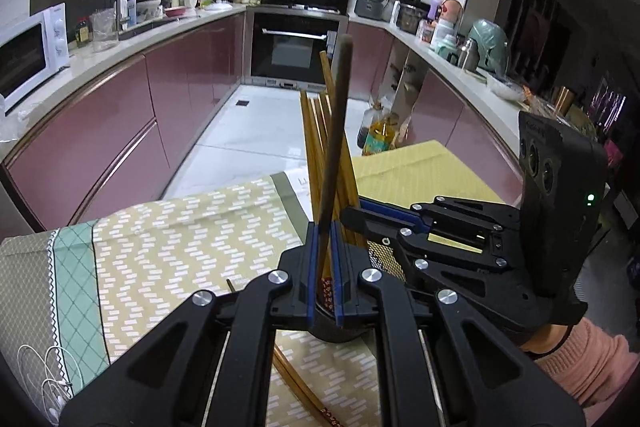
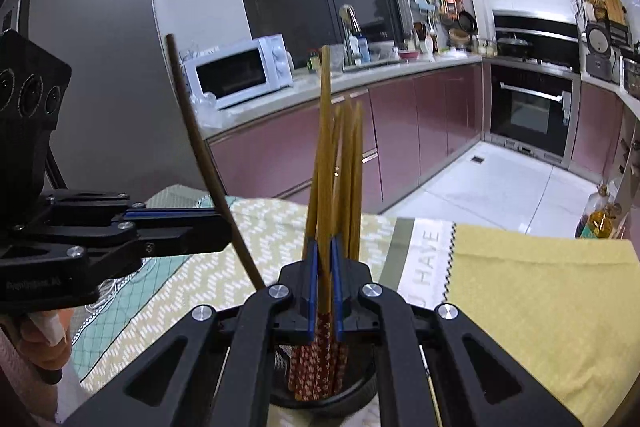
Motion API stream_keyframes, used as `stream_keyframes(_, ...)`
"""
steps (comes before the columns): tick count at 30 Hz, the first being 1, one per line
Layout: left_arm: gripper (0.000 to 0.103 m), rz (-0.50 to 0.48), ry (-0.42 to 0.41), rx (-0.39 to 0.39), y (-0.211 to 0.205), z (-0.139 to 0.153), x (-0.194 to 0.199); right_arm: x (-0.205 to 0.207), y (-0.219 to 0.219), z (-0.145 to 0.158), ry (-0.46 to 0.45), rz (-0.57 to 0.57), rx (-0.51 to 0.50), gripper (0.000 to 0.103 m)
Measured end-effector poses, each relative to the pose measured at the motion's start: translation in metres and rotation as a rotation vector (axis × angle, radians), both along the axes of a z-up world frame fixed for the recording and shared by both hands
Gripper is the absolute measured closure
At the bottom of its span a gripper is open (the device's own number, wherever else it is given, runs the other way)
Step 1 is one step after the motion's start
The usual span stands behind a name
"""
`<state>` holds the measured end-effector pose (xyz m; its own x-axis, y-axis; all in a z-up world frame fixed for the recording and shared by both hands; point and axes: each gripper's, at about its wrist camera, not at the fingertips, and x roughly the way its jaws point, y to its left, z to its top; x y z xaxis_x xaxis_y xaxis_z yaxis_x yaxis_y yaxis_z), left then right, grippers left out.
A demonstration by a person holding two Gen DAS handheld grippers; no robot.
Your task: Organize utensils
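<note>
Surface (image 1: 180,227), draped in patterned yellow-green cloth. Dark round holder (image 2: 324,401), upright, holds bundled bamboo chopsticks (image 2: 344,167). Left gripper (image 1: 325,259) clamps dark wooden chopstick (image 1: 338,131); right gripper (image 2: 324,275) clamps one light chopstick (image 2: 326,147) over the holder. Loose chopsticks (image 1: 296,387) remain; seemingly mostly done.

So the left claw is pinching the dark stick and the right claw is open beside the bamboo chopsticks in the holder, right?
Not quite. The right claw is shut on a bamboo chopstick, as the right wrist view shows. The left claw does pinch the dark stick, and the holder is there.
</note>
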<state>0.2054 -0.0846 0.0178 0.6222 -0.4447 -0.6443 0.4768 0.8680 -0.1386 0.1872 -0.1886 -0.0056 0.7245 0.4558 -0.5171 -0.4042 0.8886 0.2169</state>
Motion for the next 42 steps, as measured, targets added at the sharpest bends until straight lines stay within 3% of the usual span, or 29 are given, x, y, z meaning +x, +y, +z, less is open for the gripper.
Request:
stream_keyframes(6,0.096,0.007,0.043,0.01,-0.005,-0.02,0.011,-0.001,-0.006,-0.007,0.042,-0.033,0.004,0.093)
stream_keyframes(12,0.094,0.034,0.033,-0.016,0.004,-0.026,0.006,-0.003,-0.011,-0.006,0.042,-0.038,0.018,0.081)
stream_keyframes(19,0.078,0.07,-0.022,-0.036,0.014,-0.023,-0.017,-0.017,-0.011,-0.002,0.02,-0.028,0.026,0.072)
stream_keyframes(25,0.058,0.121,-0.083,0.0,0.02,-0.022,-0.044,-0.033,-0.013,0.004,0.002,-0.003,0.044,0.064)
stream_keyframes(28,0.054,0.157,-0.115,0.043,0.024,-0.025,-0.059,-0.043,-0.012,0.005,0.0,0.02,0.05,0.063)
stream_keyframes(31,0.044,0.182,-0.128,0.059,0.029,-0.027,-0.07,-0.054,-0.009,0.005,-0.002,0.041,0.046,0.062)
stream_keyframes(33,0.038,0.2,-0.131,0.07,0.033,-0.031,-0.078,-0.062,-0.007,0.004,-0.013,0.043,0.034,0.053)
stream_keyframes(42,0.02,0.277,-0.126,0.094,0.058,-0.044,-0.094,-0.087,0.013,-0.01,0.007,0.11,-0.009,0.048)
